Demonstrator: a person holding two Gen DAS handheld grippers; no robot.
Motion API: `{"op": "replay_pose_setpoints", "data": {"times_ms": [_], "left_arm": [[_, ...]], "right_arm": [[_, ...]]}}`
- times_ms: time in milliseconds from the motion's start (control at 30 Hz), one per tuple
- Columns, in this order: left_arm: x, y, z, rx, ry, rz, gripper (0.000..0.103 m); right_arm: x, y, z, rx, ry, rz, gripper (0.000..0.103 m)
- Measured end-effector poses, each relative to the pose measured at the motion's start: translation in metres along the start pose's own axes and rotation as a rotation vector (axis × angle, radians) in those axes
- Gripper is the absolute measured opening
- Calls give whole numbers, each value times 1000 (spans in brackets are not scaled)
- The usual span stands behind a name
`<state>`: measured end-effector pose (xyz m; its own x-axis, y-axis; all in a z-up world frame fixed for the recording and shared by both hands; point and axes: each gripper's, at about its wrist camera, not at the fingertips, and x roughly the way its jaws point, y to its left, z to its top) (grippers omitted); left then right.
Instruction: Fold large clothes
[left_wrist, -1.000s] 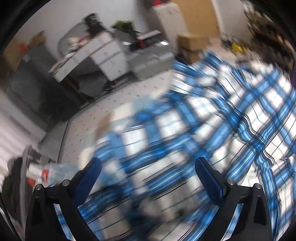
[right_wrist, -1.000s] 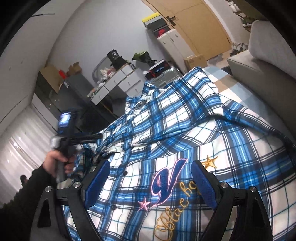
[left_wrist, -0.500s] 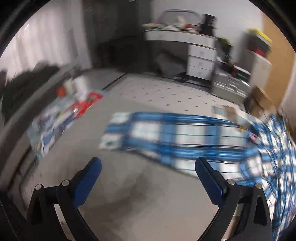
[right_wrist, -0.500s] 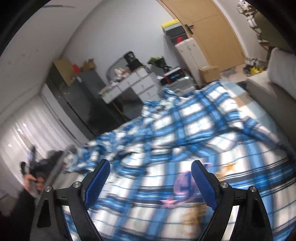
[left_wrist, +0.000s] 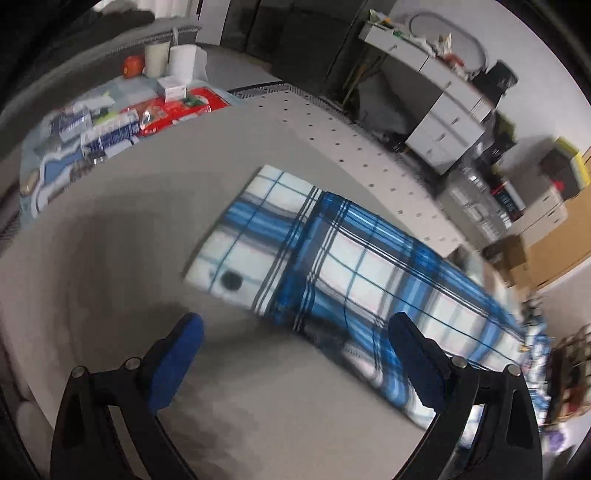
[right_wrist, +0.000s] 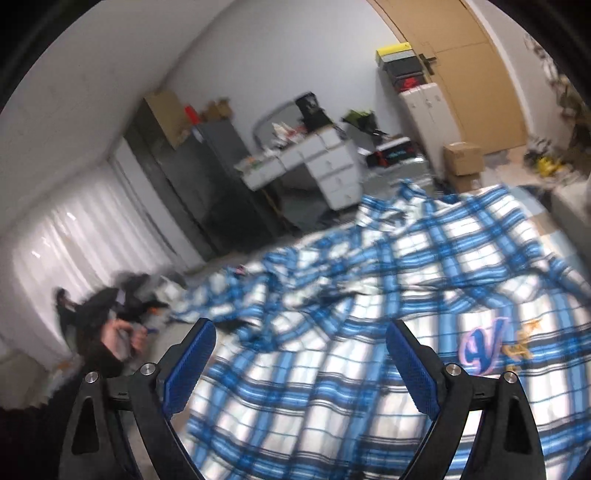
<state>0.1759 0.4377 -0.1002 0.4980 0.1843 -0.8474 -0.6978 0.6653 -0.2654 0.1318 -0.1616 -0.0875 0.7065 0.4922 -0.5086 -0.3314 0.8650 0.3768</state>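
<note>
A large blue-and-white plaid shirt (right_wrist: 388, 295) lies spread and rumpled on a grey surface, with a purple "V" emblem (right_wrist: 484, 347) at the right. Its sleeve (left_wrist: 332, 266) stretches flat across the grey surface (left_wrist: 122, 258) in the left wrist view, cuff and dark button (left_wrist: 231, 280) toward the left. My left gripper (left_wrist: 295, 332) hovers just short of the sleeve, jaws wide and closing, nothing between them. My right gripper (right_wrist: 299, 339) hangs open above the shirt body, holding nothing. The person's hand (right_wrist: 122, 336) with the left gripper shows at the far left.
Boxes, packets and white rolls (left_wrist: 147, 96) crowd the surface's far left end. Beyond are a white dotted floor (left_wrist: 369, 147), a white drawer desk (right_wrist: 314, 166), a dark cabinet (right_wrist: 192, 184), cardboard boxes (right_wrist: 461, 158), a wooden door (right_wrist: 461, 55) and a grey sofa (right_wrist: 569, 203).
My left gripper swept off the shirt body to the outstretched sleeve and rolled. My right gripper rose and drew back, so the shirt sits lower and farther in view.
</note>
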Motion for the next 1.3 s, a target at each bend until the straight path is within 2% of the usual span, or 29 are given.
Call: {"op": "replay_pose_setpoints", "data": {"times_ms": [67, 100, 133, 167, 200, 233, 300, 367, 467, 567, 733, 867, 933, 1033, 1167, 1300], "left_arm": [[9, -9, 2, 12, 10, 23, 79], [10, -12, 4, 29, 1, 58, 76], [12, -10, 7, 46, -8, 78, 69], [15, -20, 5, 96, -24, 127, 49], [18, -23, 6, 129, -32, 161, 38], [18, -26, 7, 150, -35, 177, 35], [20, -26, 7, 161, -39, 171, 18], [19, -22, 8, 161, -27, 166, 11], [12, -21, 11, 189, -35, 192, 8], [-2, -22, 21, 216, -94, 235, 7], [-23, -14, 28, 234, -216, 322, 7], [-18, -7, 26, 244, -207, 337, 7], [-24, -7, 29, 239, -232, 341, 7], [-48, -8, 37, 218, -291, 309, 6], [-84, -30, 40, 255, -369, 272, 6], [-144, -67, 31, 295, -491, 148, 6]], "right_arm": [[0, 20, 9, -75, 6, -129, 94], [-1, 32, 14, -118, -3, -205, 94], [-1, 42, 18, -156, -7, -273, 94], [-1, 48, 21, -176, -8, -323, 94], [1, 54, 25, -193, -7, -378, 94], [1, 56, 27, -200, -6, -405, 94], [2, 59, 31, -203, -4, -431, 94], [2, 57, 34, -194, -3, -440, 95], [5, 54, 36, -192, -4, -468, 95], [10, 53, 35, -198, 2, -495, 95], [7, 46, 31, -187, 5, -484, 95], [7, 35, 27, -154, 22, -458, 95], [8, 27, 23, -136, 38, -453, 95], [9, 13, 15, -114, 62, -453, 95], [8, -7, 4, -57, 84, -432, 95], [10, -30, -11, 4, 121, -414, 95]]}}
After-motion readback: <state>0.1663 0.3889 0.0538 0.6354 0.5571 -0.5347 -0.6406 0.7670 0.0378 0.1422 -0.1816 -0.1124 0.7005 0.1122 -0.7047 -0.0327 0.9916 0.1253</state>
